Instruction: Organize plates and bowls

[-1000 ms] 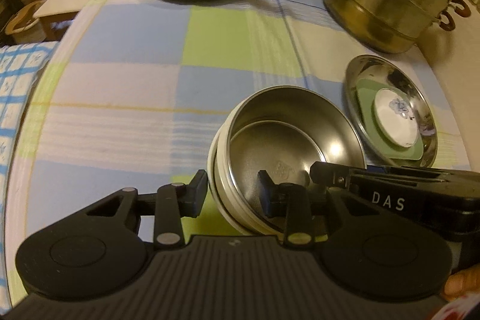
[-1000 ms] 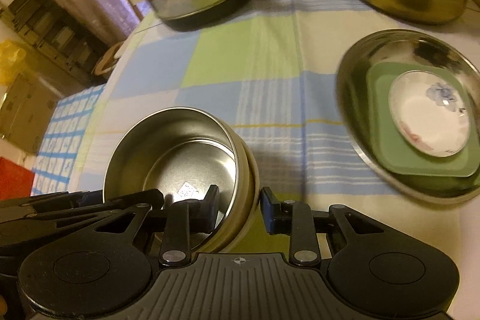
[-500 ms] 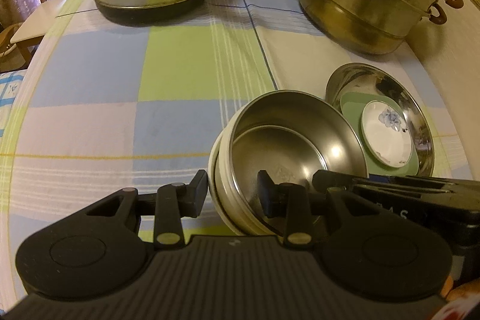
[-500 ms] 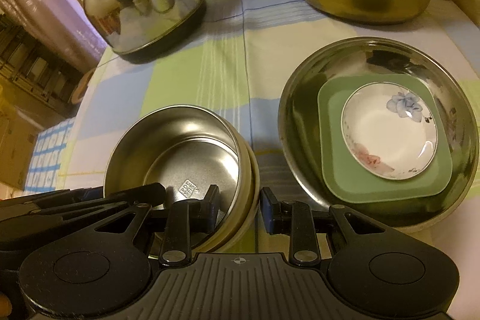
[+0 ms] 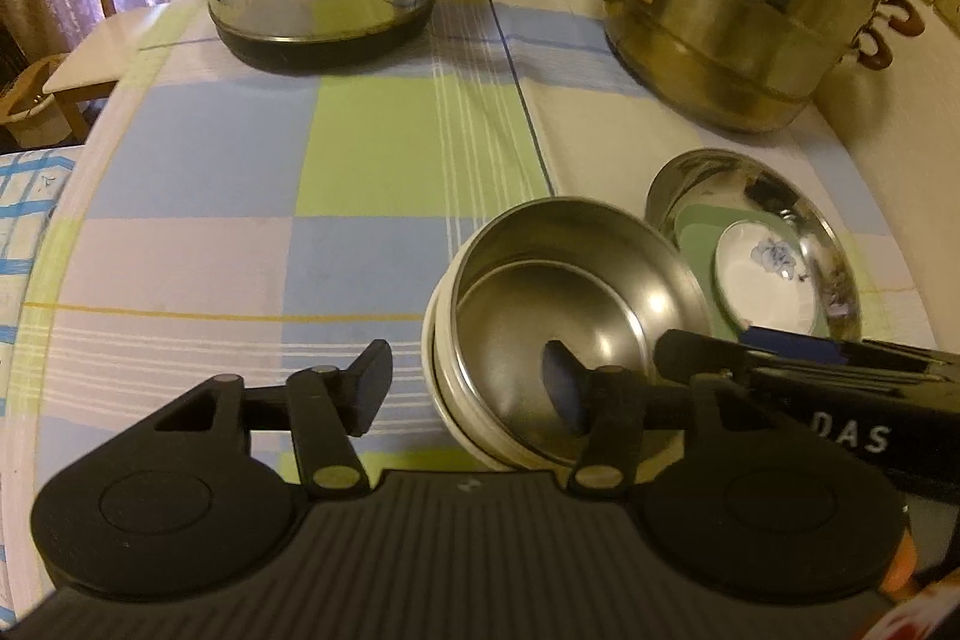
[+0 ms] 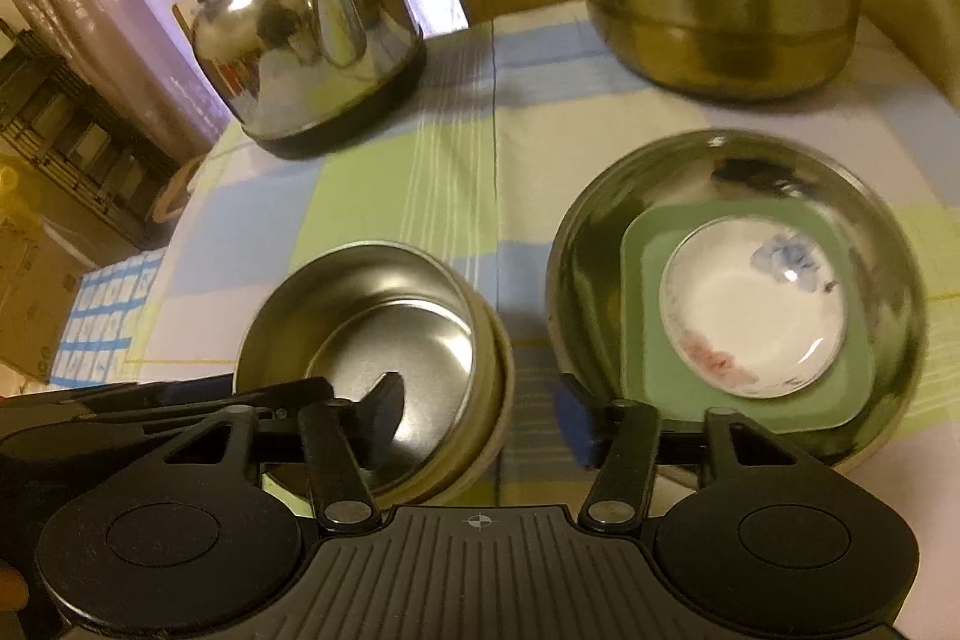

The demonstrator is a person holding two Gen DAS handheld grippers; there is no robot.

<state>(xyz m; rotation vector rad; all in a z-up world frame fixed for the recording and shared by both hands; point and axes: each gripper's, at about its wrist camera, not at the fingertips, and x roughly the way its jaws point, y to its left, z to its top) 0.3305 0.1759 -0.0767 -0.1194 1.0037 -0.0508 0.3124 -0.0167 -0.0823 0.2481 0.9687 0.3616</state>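
On the left side of the checked blue, green and white tablecloth (image 5: 240,250) nothing stands in the way.

The left gripper (image 5: 465,388) straddles the near-left wall of the round stainless-steel bowl (image 5: 576,292). Its jaws have just been opening. They now stand apart, one finger outside the bowl and one inside, with the wall between them but neither pad pressing on it.

The steel bowl sits nested in a cream-rimmed bowl (image 5: 435,382). The stack rests on the cloth, near the middle of the front edge.

The right gripper (image 6: 477,415) straddles the near-right wall of the same stack. Its jaws have likewise just been opening and stand apart. One finger is inside the bowl; the blue-padded one is outside, between the stack and the wide shallow steel dish (image 6: 894,292).

That dish holds a green square plate (image 6: 642,340) with a small white floral saucer (image 6: 756,316) on top.

Assessment: both grips on the bowl stack are released, so the stack appears placed beside the plate stack. Bowls and plates are grouped separately; withdrawal of both grippers looks like the remaining step.
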